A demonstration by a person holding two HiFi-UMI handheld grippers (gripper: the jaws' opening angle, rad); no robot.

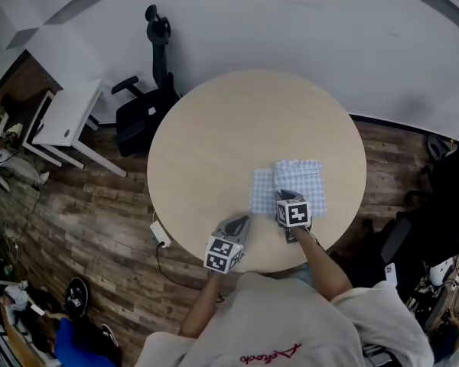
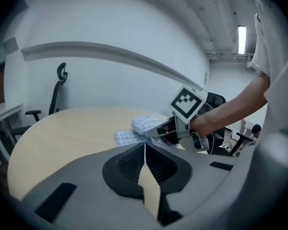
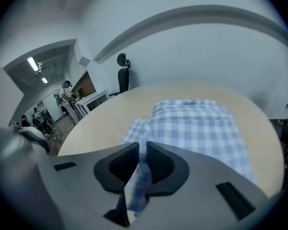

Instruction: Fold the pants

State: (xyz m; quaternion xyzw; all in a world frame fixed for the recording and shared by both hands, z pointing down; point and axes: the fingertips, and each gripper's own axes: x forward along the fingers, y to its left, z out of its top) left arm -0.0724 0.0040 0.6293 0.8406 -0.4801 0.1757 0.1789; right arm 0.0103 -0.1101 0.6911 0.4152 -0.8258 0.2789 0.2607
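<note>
Round table (image 1: 214, 144), pale wood, fills the middle of the head view. Only 1 item lies on it.

Pants (image 1: 302, 178), blue-white check, lie on the right half of the tabletop, close to the near edge. They are already down to a compact, roughly square bundle. A thinner single layer sticks out on the left side, so the layers don't line up. In the right gripper view the pants (image 3: 197, 128) spread flat away from the jaws toward the far edge.

Right gripper (image 1: 287, 196) sits over the near edge of the bundle. Its jaws are clenched on a pinch of checked cloth, which shows between the pads and hangs below them in the right gripper view (image 3: 143, 159).

Left gripper (image 1: 241, 222) is near the near edge of the tabletop, just left of the pants and apart from them. Its jaws are pressed together and nothing shows between them (image 2: 145, 150); bare wood shows through the gap below.

Judgement: 1 more fold or a tidy-up is in hand, led by the right gripper.
- Keep the pinch firm and lift only enough for the cloth to clear the layer below.
- Carry the gripped edge straight toward the far edge so the edges meet.
- The left gripper would help by pressing the loose left strip down, which stops the bundle sliding on smooth wood.
- Risk: dragging the whole stack instead of 1 layer.
</note>
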